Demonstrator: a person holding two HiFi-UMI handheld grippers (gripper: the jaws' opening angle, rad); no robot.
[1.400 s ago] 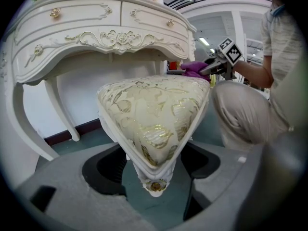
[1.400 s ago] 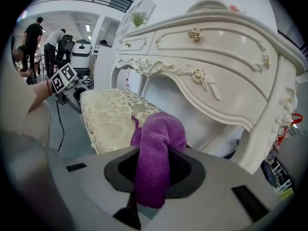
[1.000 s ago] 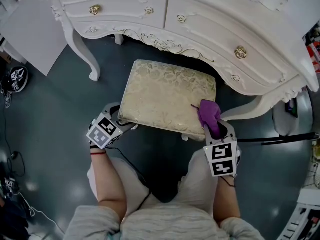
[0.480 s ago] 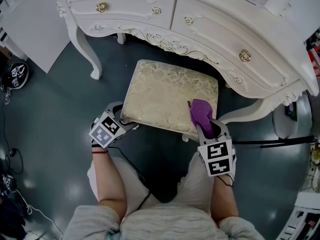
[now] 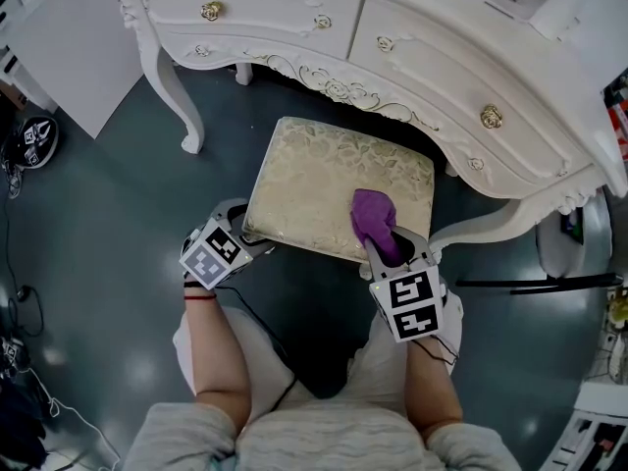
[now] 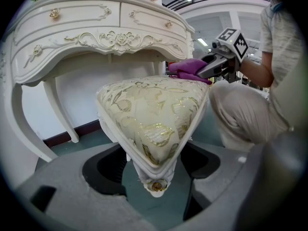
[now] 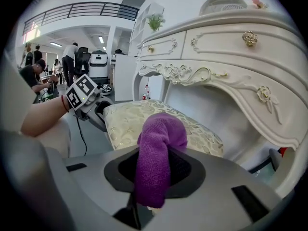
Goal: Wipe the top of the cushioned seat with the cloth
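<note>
Head view: cushioned seat (image 5: pixel 314 180) sits mid-frame on dark floor, its far edge tucked under the white dressing table (image 5: pixel 432 57) that spans the top of the frame. The purple cloth (image 5: pixel 371 214) lies on the seat top, in its lower-right area close to the near edge.

The right gripper (image 5: pixel 386 253) is just below the cloth, with its marker cube (image 5: pixel 410 305) facing up. In the right gripper view the jaws are clamped on the cloth: a bunched roll runs up between them and its rounded free end rests on the patterned cushion. No gap is visible between pads and fabric.

The left gripper (image 5: pixel 245 235) is at the seat's lower-left corner, well apart from the cloth, with its own cube (image 5: pixel 210 256) just below-left of it. In the left gripper view the jaws are spread wide and straddle that corner. The corner's gold ornament hangs centred between them with floor visible on either side. Further up, the pad tips meet the seat's two edges, so it reads as a wide grip on the corner. The cloth shows in the upper right of that view, on the far side of the cushion, with the right gripper behind it.

Both of the person's forearms enter from the bottom of the head view, knees below the seat.
</note>
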